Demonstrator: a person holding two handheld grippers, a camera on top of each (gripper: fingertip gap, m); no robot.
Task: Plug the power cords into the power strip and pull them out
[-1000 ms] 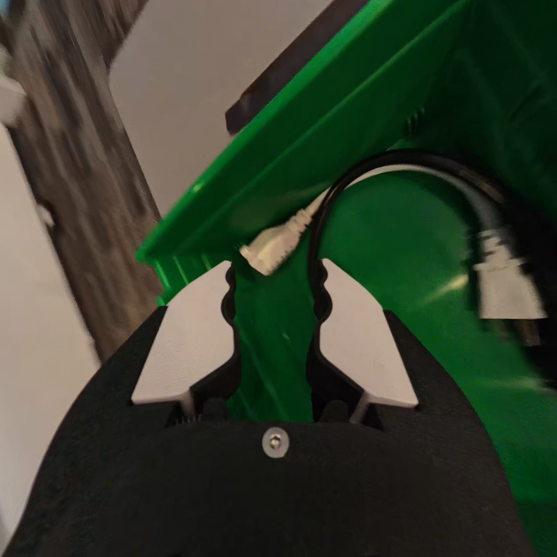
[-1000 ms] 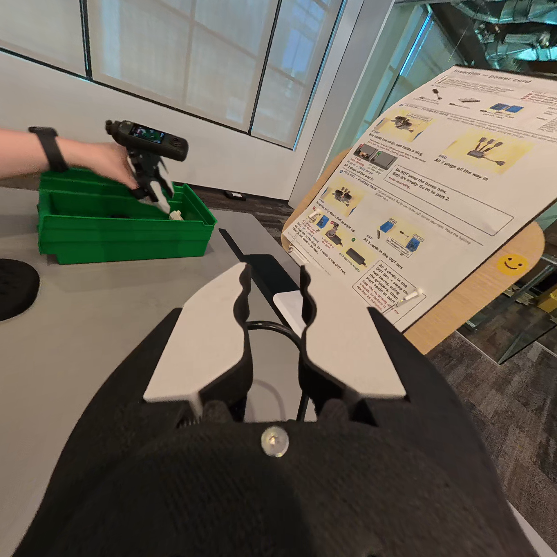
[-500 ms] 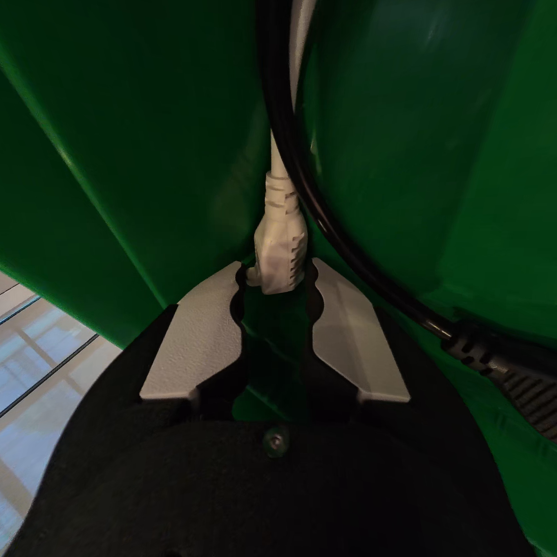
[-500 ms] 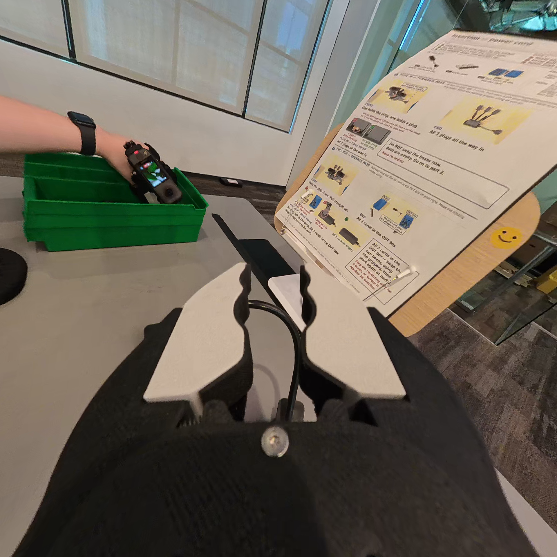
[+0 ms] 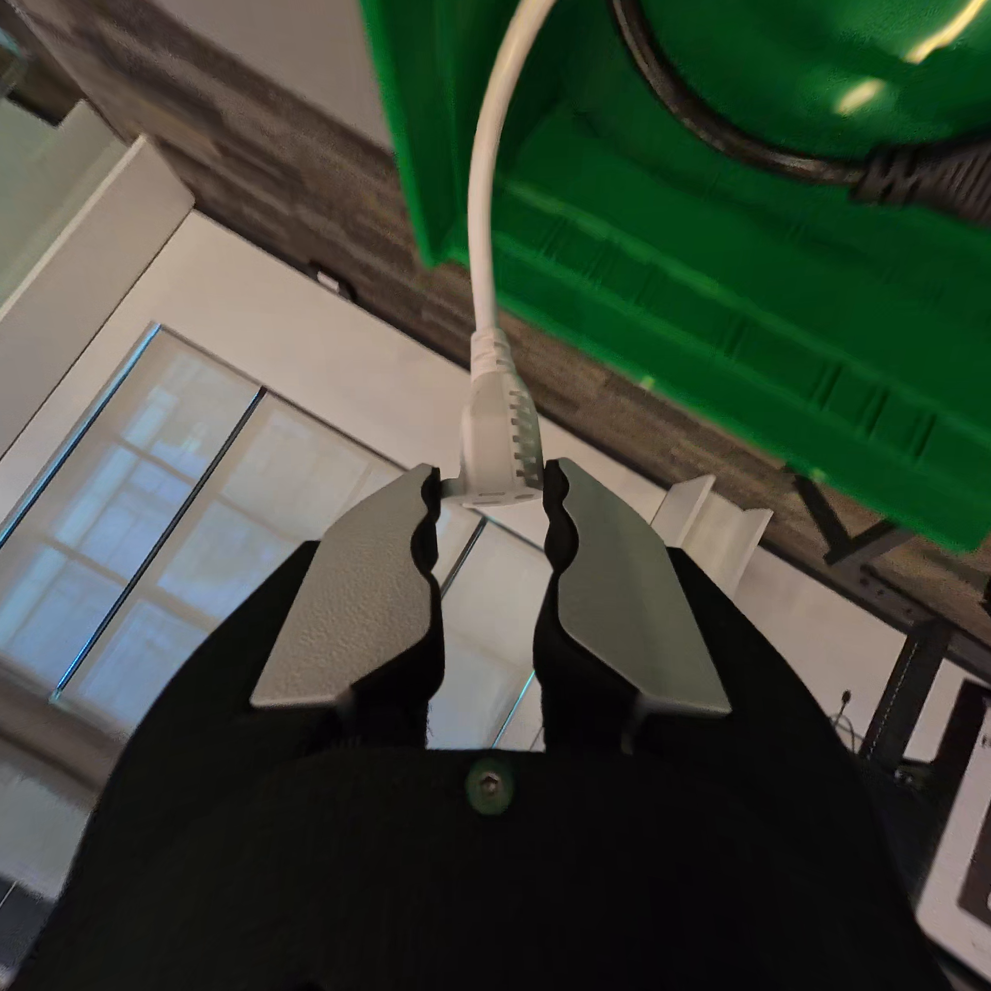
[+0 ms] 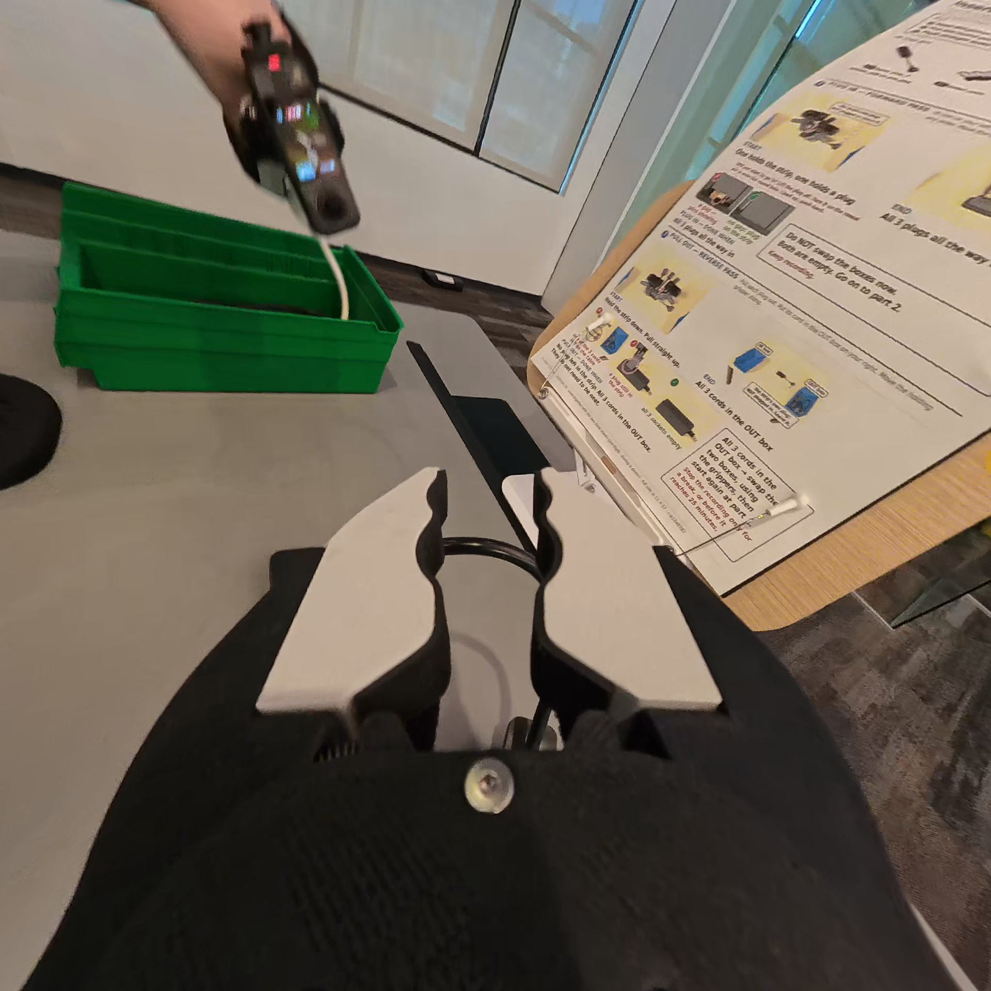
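my left tool pinches the white plug by its base, its white cord trailing back into the green bin, where a black cord lies coiled. my right tool hangs part open over the grey counter, gripping nothing; a black cable loops under its fingers. further off, the left tool is raised above the green bin near the counter's far edge. an instruction board leans at the right edge.
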